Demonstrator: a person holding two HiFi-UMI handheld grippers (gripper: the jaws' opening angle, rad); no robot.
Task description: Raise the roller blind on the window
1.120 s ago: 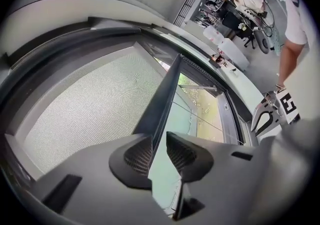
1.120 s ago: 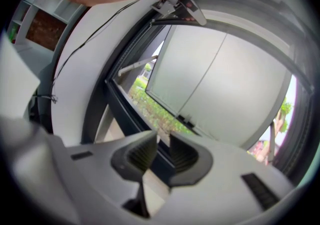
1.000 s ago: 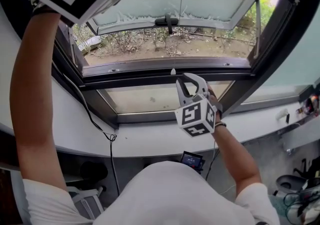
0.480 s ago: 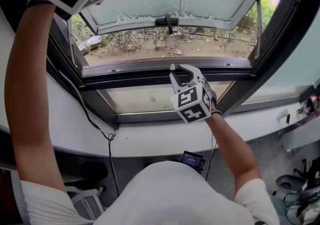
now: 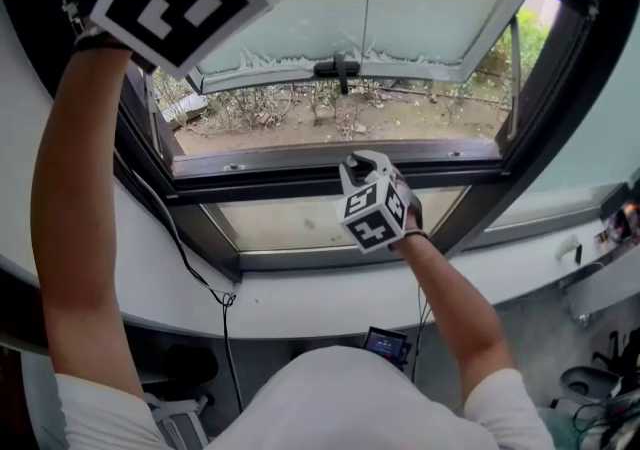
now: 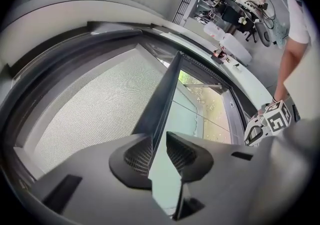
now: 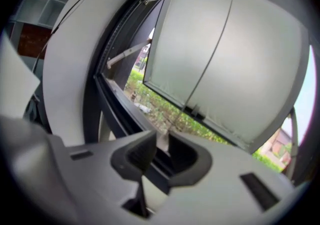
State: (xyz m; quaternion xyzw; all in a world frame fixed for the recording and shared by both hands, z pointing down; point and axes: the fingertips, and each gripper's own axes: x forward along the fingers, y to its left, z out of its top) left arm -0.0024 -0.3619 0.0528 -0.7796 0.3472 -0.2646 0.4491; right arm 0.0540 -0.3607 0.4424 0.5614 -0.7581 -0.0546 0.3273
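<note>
At the window (image 5: pixel 330 150), right tool (image 5: pixel 360 164) pinches cord (image 7: pixel 162 142) (left tool (image 6: pixel 158 144) raised).

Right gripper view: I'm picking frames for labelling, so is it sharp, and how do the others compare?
Right gripper view: soft all over, the right gripper smeared. Left gripper view: crisp, the roller blind weave resolved, though the fisheye bows the window frame. Head view: sharp, bright daylit ground outside, darker indoors.
</note>
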